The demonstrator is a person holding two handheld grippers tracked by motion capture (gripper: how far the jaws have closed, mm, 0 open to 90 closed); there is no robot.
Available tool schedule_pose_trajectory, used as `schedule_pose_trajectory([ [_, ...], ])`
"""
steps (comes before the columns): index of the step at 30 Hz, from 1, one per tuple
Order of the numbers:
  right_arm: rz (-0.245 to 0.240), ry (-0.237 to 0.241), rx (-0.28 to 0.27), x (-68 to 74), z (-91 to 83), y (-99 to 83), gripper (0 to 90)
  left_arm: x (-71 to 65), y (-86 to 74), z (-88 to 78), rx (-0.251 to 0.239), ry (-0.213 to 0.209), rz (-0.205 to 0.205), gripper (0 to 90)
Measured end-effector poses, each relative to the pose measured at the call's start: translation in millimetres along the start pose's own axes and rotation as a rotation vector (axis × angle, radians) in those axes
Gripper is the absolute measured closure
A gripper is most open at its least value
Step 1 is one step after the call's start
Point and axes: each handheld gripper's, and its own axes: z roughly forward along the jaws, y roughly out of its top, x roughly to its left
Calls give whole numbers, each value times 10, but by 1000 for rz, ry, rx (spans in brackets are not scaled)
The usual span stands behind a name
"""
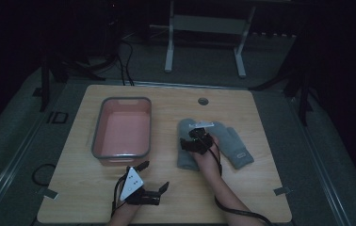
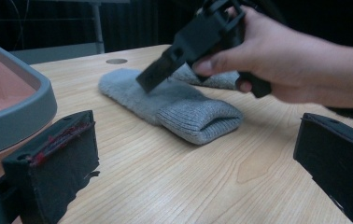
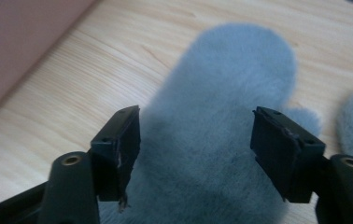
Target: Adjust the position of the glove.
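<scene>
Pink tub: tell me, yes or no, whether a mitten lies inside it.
No. In the high view the pink tub holds nothing, and both grey mittens lie on the table to its right.

The wooden table (image 1: 256, 188) carries 2 grey mittens (image 1: 188, 141) and a pink tub (image 1: 122, 129).

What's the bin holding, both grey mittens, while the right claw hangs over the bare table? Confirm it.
Wrong on the mittens. The high view shows the pink bin with nothing in it. Both grey mittens lie on the table to its right. The right claw is open just above the left mitten, jaws either side of it, not over bare table.
</scene>
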Motion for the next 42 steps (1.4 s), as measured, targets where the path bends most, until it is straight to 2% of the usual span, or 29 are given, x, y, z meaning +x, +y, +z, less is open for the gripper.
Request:
schedule_pose_trajectory([
  [2, -9, -21, 13, 25, 54, -36, 367, 1, 0, -1, 1, 1, 0, 1],
  [4, -16, -17, 26, 31, 106, -79, 407, 2, 0, -1, 1, -1, 1, 1],
  [6, -8, -13, 8, 15, 129, -111, 461, -1, 0, 1, 1, 0, -1, 1],
  [7, -5, -9, 2, 2, 127, -123, 512, -2, 0, 0, 1, 0, 0, 1],
  [9, -31, -17, -9, 7, 116, -138, 629, -4, 0, 1, 1, 0, 1, 1],
  [11, -27, -1, -13, 0, 85, -131, 747, -3, 1, 3, 3, -1, 0, 1],
  [13, -15, 11, -21, -11, 40, -113, 806, 0, 1, 3, 4, -1, -2, 1],
  [14, -6, 34, -24, -24, -4, -97, 815, 0, 1, 3, 3, -1, -2, 1],
  [18, 27, 73, -60, -54, -209, -73, 824, -3, 1, 4, 2, 0, -2, 1],
  [20, 34, 60, -76, -50, -369, -63, 824, -2, 1, 2, 4, 1, 0, 1],
  [21, 34, 60, -76, -50, -369, -63, 824, -2, 1, 2, 4, 1, 0, 1],
  [22, 42, 57, -83, -57, -499, -58, 824, -2, 1, 2, 3, 2, -1, 1],
  [23, 42, 57, -83, -57, -499, -58, 824, -2, 1, 2, 3, 2, -1, 1],
  [24, 42, 52, -81, -47, -611, -76, 824, -2, 1, 0, 3, 4, 0, 1],
  [28, 54, 64, -70, -27, -757, -203, 823, -3, 0, 0, 3, 4, 2, 1],
  [30, 43, 69, -52, -21, -766, -266, 823, -3, 1, 0, 3, 4, 2, 1],
  [36, 62, 75, -6, -15, -654, -452, 805, -1, 1, 1, 3, 5, -2, 1],
  [40, 47, 60, 23, 1, -513, -562, 709, 6, -1, -4, 0, 3, -8, 0],
  [42, 26, 80, 29, -6, -467, -588, 621, 6, -1, -5, 1, 1, -8, 1],
])
